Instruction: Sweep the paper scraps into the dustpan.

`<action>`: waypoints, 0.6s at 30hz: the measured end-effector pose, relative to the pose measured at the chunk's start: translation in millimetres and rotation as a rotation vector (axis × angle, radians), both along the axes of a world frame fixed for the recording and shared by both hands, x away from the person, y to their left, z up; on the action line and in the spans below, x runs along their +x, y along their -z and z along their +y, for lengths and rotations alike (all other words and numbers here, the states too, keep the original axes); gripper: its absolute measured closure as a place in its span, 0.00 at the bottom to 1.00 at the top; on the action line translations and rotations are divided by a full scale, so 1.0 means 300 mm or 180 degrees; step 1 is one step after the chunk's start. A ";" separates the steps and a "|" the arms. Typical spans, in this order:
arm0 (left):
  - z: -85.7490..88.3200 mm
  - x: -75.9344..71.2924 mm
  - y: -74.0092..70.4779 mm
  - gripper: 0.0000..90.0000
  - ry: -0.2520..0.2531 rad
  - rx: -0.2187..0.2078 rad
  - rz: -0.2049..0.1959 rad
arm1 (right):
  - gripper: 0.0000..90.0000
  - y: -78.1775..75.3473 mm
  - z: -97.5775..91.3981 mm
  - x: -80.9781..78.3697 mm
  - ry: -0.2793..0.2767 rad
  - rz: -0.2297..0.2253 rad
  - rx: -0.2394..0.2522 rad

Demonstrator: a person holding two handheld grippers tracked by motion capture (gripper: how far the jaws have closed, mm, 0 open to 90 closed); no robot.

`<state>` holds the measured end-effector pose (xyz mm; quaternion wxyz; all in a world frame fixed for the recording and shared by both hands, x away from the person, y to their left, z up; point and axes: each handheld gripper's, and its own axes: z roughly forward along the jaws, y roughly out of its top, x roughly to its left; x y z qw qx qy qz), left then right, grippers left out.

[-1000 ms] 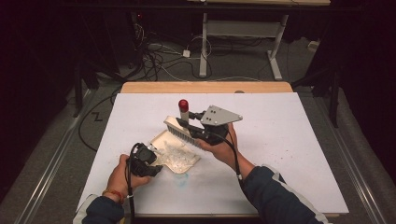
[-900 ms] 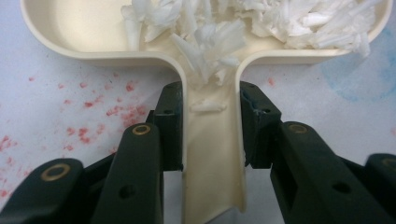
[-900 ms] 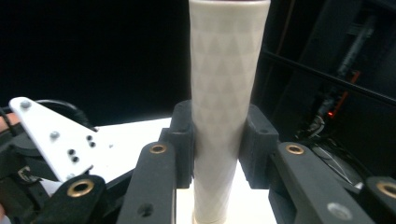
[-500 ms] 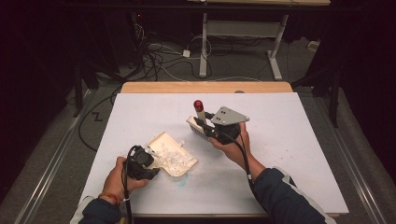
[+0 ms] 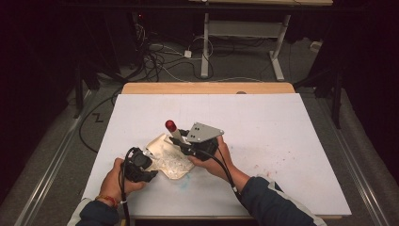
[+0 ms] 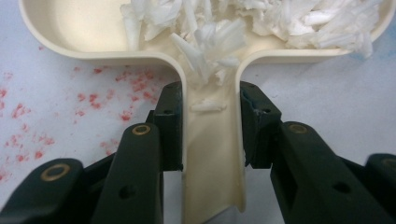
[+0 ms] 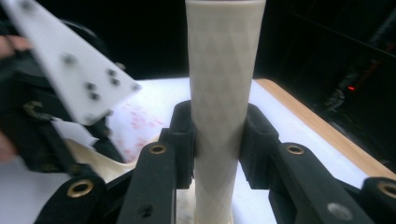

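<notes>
On the white table (image 5: 282,141), close to its near edge: we found both hands working side by side.
Left gripper (image 6: 210,116): we saw its jaws clamped on the cream dustpan handle (image 6: 212,154), one pad on each side wall of the channel.
Dustpan (image 5: 167,153): it lay flat on the table just ahead of the left gripper (image 5: 139,165), its pan spreading away from the jaws.
White shreds (image 6: 261,23): we saw them heaped in the pan beyond the jaws, a few spilling into the neck of the handle.
Right gripper (image 7: 217,135): we saw its jaws closed on a cream brush handle (image 7: 222,70) with a faint diamond pattern, which stood upright between them.
Red cap (image 5: 170,125): in the high view it topped the handle, above and ahead of the right gripper (image 5: 188,143).
Red specks (image 6: 112,88): we noticed them on the table beside the left jaw.
</notes>
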<state>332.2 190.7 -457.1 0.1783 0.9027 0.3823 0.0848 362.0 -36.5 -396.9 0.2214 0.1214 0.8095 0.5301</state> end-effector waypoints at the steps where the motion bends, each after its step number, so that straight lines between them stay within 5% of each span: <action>1: 0.002 0.000 0.000 0.70 0.0012 0.0002 -0.0011 | 0.79 -0.003 0.002 -0.005 -0.0021 -0.0004 0.0014; 7: -0.002 0.000 0.000 0.70 0.0004 0.0018 -0.0013 | 0.79 -0.064 -0.027 -0.016 -0.0164 -0.0031 0.0196; 13: 0.002 0.000 0.001 0.70 0.0015 0.0006 -0.0011 | 0.79 -0.125 -0.096 -0.009 -0.0068 -0.0132 0.0361; 18: 0.006 -0.003 0.002 0.70 -0.0006 -0.0024 -0.0004 | 0.79 -0.121 -0.154 -0.011 0.0045 -0.0140 0.0339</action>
